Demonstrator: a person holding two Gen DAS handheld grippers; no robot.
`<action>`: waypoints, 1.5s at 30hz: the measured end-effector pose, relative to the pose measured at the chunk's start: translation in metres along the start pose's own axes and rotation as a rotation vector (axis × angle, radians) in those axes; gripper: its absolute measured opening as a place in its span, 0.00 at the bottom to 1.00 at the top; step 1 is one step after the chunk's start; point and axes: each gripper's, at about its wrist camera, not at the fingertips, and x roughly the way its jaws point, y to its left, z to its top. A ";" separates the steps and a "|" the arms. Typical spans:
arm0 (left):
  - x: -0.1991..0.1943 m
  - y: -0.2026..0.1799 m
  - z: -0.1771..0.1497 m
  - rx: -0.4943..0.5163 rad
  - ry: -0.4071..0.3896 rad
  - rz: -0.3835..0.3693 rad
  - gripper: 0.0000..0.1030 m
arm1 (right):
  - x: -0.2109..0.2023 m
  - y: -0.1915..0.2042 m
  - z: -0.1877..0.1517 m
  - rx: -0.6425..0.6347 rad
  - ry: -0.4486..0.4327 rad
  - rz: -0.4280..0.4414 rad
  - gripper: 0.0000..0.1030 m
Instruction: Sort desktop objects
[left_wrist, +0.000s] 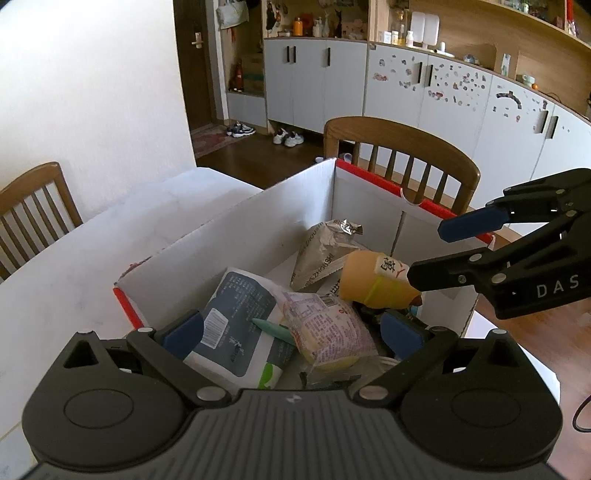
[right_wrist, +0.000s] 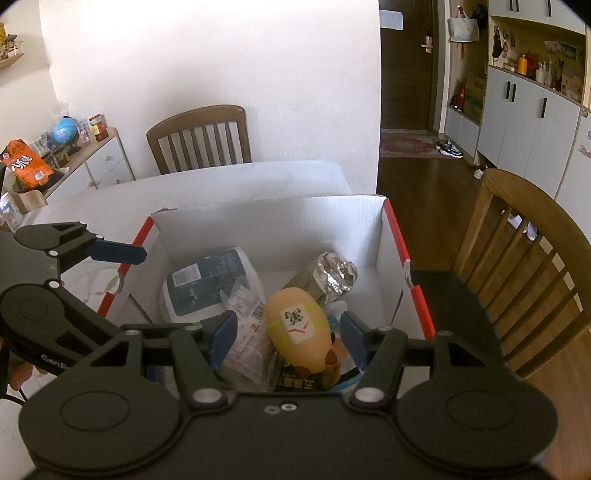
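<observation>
Right hand-held gripper (right_wrist: 284, 339) spread wide, poised over the orange toy (right_wrist: 299, 328) inside the box (right_wrist: 266, 221), not pinching it. Left hand-held gripper (left_wrist: 291, 332) likewise spread, empty, over the blue-white pack (left_wrist: 236, 321) and pink wrapper (left_wrist: 325, 325). Task's things piled loosely in the box, foil bag (right_wrist: 328, 277) toward the back.

Risks, as judgement: rounded toy likely to squirt from the pads; a finger could snag the wrapper just beside it; both tools close over one box, so could collide; light box might slide.

White bench (right_wrist: 240, 177), otherwise bare here. Wooden chairs (right_wrist: 199, 136), cabinets, dark wood floor, door beyond.
</observation>
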 end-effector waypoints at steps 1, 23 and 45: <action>-0.003 -0.001 0.000 -0.004 -0.004 0.002 1.00 | -0.002 0.000 0.000 0.000 -0.003 0.003 0.60; -0.076 0.008 -0.024 -0.104 -0.043 0.088 1.00 | -0.035 0.030 -0.006 0.014 -0.069 0.010 0.62; -0.112 0.022 -0.051 -0.126 -0.067 0.016 1.00 | -0.067 0.076 -0.042 0.063 -0.137 -0.051 0.94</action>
